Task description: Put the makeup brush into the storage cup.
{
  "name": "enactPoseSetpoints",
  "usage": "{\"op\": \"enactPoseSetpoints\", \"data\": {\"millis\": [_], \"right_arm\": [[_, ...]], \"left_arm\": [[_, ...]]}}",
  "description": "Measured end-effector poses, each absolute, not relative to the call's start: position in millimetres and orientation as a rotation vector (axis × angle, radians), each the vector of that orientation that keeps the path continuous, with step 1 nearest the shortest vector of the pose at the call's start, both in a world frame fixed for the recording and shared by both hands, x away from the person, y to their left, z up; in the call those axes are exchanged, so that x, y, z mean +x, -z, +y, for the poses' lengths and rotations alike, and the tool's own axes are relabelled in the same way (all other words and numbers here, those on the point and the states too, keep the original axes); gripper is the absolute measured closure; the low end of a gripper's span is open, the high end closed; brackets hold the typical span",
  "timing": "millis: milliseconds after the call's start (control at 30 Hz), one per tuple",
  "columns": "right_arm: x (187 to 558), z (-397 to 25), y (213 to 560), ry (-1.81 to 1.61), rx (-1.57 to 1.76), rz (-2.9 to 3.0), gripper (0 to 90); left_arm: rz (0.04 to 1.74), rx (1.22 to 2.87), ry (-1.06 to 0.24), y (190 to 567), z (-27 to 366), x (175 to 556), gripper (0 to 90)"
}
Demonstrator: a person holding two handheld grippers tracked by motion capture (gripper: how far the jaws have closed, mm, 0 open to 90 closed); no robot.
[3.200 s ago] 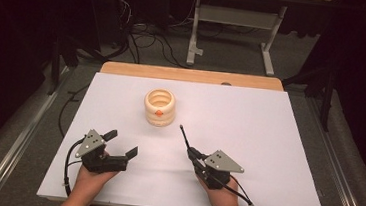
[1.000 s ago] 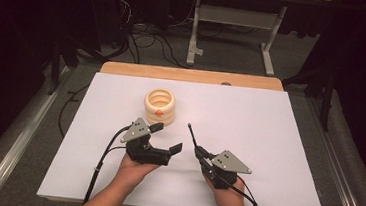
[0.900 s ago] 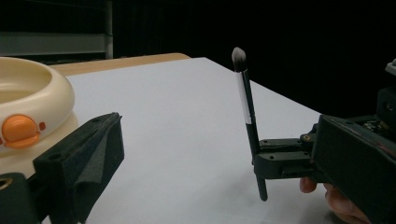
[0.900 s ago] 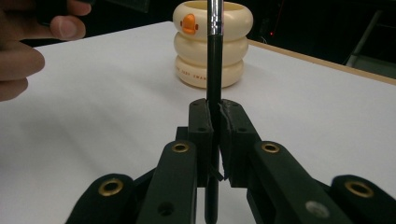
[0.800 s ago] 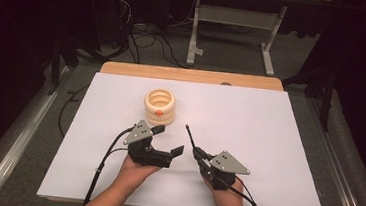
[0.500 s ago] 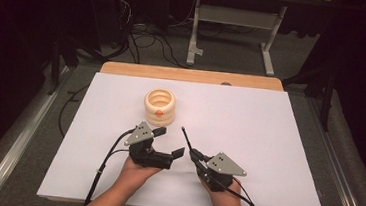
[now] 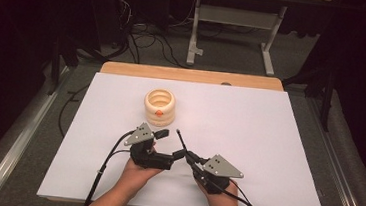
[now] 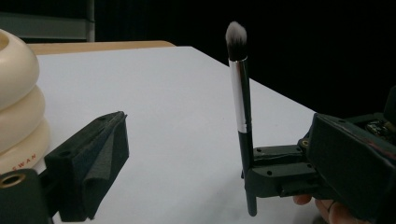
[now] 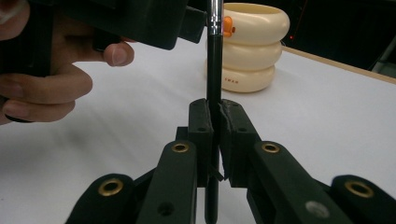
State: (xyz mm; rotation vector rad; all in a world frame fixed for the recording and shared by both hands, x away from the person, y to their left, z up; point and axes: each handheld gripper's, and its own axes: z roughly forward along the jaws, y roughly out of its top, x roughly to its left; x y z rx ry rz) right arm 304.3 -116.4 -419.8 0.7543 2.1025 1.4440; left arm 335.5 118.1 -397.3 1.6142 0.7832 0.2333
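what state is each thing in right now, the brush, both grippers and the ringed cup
makeup brush: upright, bristles up, clamped low on its handle
right gripper: shut on the makeup brush
left gripper: open, jaws either side of the brush, not touching it
cream ringed holder: upright on the white table, apart from both grippers

Makeup brush: one
Cream ringed holder: one
Grippers: two, left gripper and right gripper
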Motion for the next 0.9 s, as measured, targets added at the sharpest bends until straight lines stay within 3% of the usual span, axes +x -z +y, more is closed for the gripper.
{"op": "enactPoseSetpoints", "data": {"millis": [233, 567, 900], "right_arm": [[303.0, -115.1, 419.5, -1.449, 0.745, 2.112, 85.8], [302.9, -115.0, 419.6, -1.451, 0.748, 2.114, 85.8], [302.1, -114.2, 419.7, -1.46, 0.753, 2.113, 85.8]], "left_arm": [[0.779, 1.577, -0.198, 397.7, 120.1, 334.3, 17.0], [0.764, 1.551, -0.135, 400.2, 122.6, 335.0, 44.6], [0.74, 1.542, -0.089, 402.7, 124.0, 335.8, 62.1]]}}
